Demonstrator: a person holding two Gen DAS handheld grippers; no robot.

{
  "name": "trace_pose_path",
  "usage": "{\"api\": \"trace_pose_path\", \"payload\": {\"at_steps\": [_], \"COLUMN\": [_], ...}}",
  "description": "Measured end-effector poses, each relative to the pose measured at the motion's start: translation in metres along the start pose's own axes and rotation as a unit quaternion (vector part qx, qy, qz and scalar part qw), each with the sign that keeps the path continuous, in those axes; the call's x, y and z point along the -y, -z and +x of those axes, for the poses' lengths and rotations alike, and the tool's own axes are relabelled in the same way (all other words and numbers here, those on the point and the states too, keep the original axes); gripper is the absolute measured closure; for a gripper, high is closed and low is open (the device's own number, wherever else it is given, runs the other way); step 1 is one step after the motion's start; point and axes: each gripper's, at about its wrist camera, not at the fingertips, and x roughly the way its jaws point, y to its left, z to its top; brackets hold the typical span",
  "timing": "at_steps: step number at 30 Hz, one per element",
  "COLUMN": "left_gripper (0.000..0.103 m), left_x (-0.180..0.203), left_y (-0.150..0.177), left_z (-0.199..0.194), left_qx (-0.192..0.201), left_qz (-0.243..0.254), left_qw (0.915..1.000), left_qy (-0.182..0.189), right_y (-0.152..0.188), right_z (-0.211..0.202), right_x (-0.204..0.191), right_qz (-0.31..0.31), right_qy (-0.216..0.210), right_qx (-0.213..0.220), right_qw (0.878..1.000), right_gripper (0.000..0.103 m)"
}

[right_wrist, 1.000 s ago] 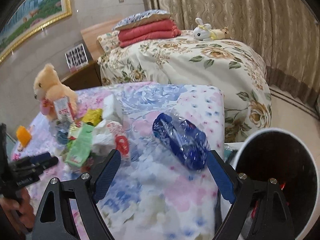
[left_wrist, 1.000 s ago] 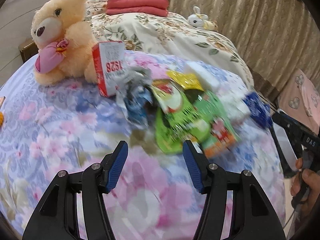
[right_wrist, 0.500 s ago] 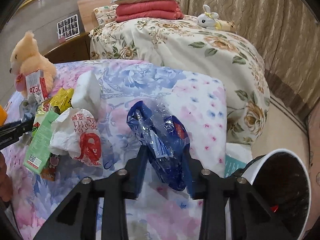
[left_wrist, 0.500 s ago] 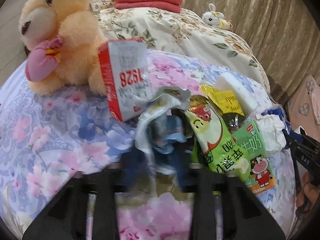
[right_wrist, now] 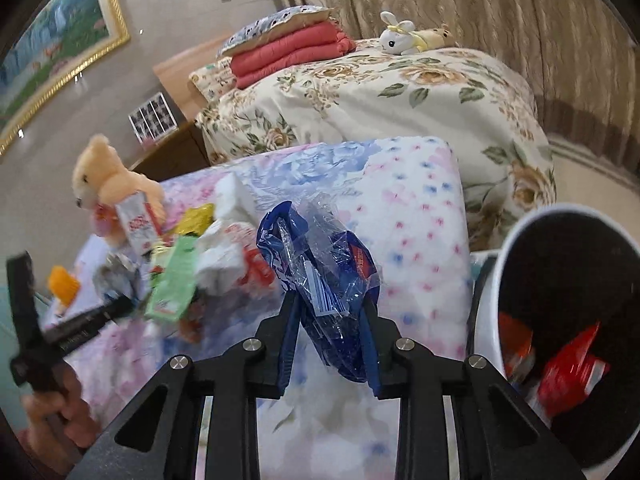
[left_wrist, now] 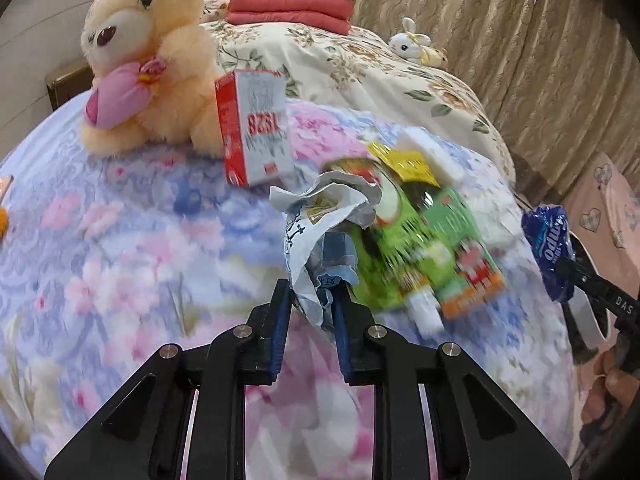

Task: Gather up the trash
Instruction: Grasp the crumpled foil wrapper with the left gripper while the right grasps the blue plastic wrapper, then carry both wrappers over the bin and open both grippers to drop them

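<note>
Crumpled white wrapper [left_wrist: 320, 232] sits pinched in the left claw [left_wrist: 310, 312]; the right claw [right_wrist: 330, 332] has just closed on a blue plastic bag [right_wrist: 320, 276]. Beside it right, the bin [right_wrist: 492, 280] holds some trash; cartons [left_wrist: 420, 256] remain ahead.

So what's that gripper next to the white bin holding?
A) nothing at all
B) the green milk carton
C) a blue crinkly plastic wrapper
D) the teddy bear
C: the right gripper has its jaws pressed on the blue plastic wrapper, beside the white bin; the teddy bear and the green carton lie further off on the bed.
</note>
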Motion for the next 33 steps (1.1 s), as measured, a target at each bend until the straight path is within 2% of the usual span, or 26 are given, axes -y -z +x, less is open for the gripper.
{"api": "trace_pose_path", "payload": {"at_steps": [12,33], "left_gripper": [0.084,0.084], "left_x": [0.054,0.152], "left_y": [0.036,0.046], "left_z": [-0.033,-0.043], "left_qx": [-0.011,-0.023], "left_qz": [0.046,0.13], "left_qw": [0.9968,0.9814], "left_qy": [0.065,0.139], "right_y": [0.046,0.079], "right_z": [-0.035,-0.095], "right_x": [0.008,0.048], "right_qz": [0.055,0.111], "right_qy": [-0.028,-0.016], "right_qx": [0.005,0.044], "right_qw": [0.998,0.993], "right_gripper": [0.074,0.074]}}
